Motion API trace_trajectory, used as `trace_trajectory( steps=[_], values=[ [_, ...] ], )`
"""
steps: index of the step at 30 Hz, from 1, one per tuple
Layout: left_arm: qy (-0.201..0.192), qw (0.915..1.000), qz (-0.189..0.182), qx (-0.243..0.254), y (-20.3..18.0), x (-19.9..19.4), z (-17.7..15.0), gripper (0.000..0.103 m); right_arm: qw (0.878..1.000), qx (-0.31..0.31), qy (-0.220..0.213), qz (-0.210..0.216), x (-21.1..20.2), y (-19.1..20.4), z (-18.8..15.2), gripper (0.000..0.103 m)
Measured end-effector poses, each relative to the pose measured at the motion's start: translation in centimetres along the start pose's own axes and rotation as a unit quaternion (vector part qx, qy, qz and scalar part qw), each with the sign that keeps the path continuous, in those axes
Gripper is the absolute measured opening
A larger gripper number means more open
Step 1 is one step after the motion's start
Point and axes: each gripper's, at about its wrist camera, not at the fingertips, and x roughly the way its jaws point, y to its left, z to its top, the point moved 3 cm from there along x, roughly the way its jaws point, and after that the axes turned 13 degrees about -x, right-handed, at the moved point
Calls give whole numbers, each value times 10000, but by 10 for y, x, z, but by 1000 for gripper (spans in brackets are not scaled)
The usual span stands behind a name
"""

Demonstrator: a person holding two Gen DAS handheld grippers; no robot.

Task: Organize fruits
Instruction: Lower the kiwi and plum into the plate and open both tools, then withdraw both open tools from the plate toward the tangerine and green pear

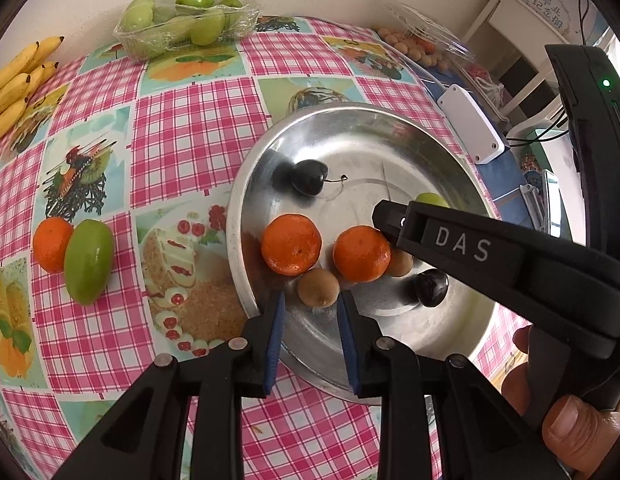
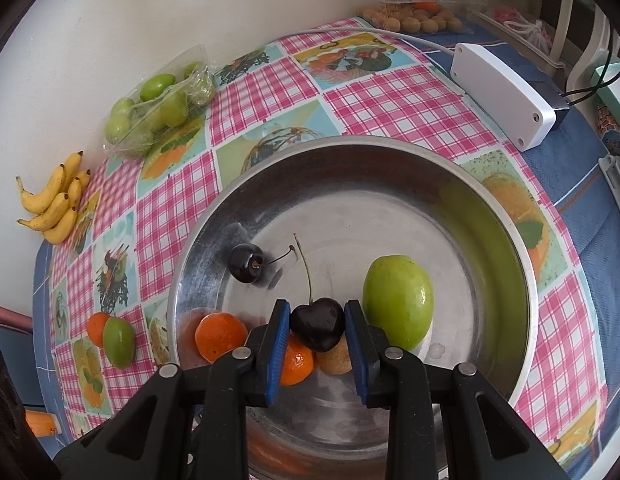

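Note:
A round metal basin holds two oranges, brown longans, dark cherries and a green fruit. My left gripper is open and empty, hanging over the basin's near rim with a longan just ahead of its pads. My right gripper is shut on a dark cherry with a long stem, held above the basin. The right gripper body crosses the left wrist view.
An orange and a green fruit lie on the checked tablecloth left of the basin. Bananas, a clear tray of green fruit, a box of longans and a white box stand farther back.

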Motion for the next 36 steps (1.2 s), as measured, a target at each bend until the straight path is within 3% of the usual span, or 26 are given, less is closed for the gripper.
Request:
trace_trajectory(
  steps=[5,7,9,16,20,26,36],
  values=[
    [-57,10000,18,1,2,-7,1,31,10000,-9,31,-7,1,0,0,36],
    [-95,10000,2,-28,4,-12,2,32,10000,-36,16,-3,-1,1,0,52],
    [-116,9999,15,-54,6,-17,3,35,10000,-72,-34,25,-6,2,1,58],
    [-338,9982,153,-477,29,-38,11,47,9993,-194,-309,-31,-30,6,7,62],
    [-499,9948,357,-815,47,-46,17,48,9989,-241,-392,-64,-38,7,8,67],
    [-726,9862,543,-1387,78,-57,23,55,9988,-345,-318,-103,-35,12,7,68],
    [-994,9719,605,-2046,112,-71,26,55,9981,-547,-259,-106,-32,22,5,68]
  ],
)
